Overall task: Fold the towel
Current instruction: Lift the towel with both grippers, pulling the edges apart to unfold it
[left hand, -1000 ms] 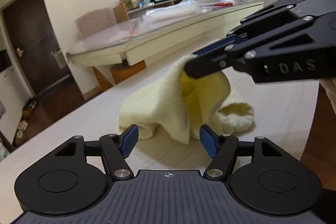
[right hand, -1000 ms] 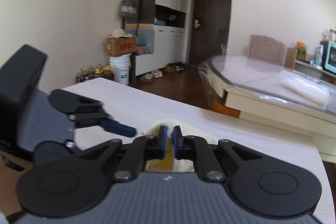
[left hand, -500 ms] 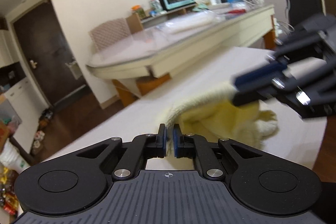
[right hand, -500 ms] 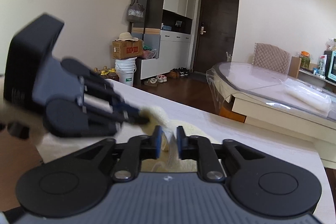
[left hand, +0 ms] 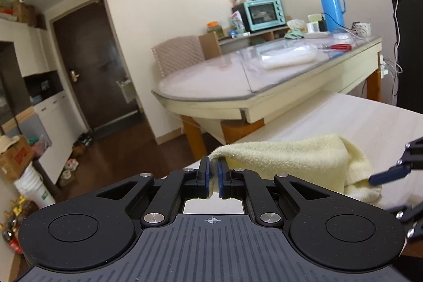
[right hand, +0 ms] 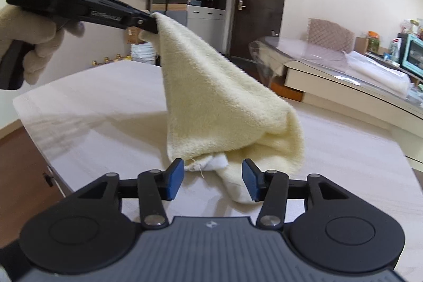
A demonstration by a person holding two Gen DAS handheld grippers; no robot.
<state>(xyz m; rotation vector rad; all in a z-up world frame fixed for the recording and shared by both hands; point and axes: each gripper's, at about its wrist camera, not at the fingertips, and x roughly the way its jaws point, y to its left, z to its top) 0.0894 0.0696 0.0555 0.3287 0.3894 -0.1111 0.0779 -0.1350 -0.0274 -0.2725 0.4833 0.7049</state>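
While a towel (right hand: 224, 102) corner is pinched by the left claw (left hand: 214, 180) | right claw (right hand: 212, 183) just opened, towel's lower edge unpressed between pads | tabletop (right hand: 92, 107) bare leftward

Pale yellow towel (right hand: 219, 102), fuzzy nap, white patch at lower hem. Whitewashed wood-grain table (right hand: 95, 107) beneath towel. Black grippers, blue pads (right hand: 173, 181). Cream glove (right hand: 31, 44) left of towel. Teal oven (left hand: 263, 13), blue flask (left hand: 330, 4) beyond towel.

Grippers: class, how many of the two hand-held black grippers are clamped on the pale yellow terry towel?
1. The left gripper pinches a raised corner of the pale yellow terry towel; the right gripper stands open at its lower end, jaws just opened.
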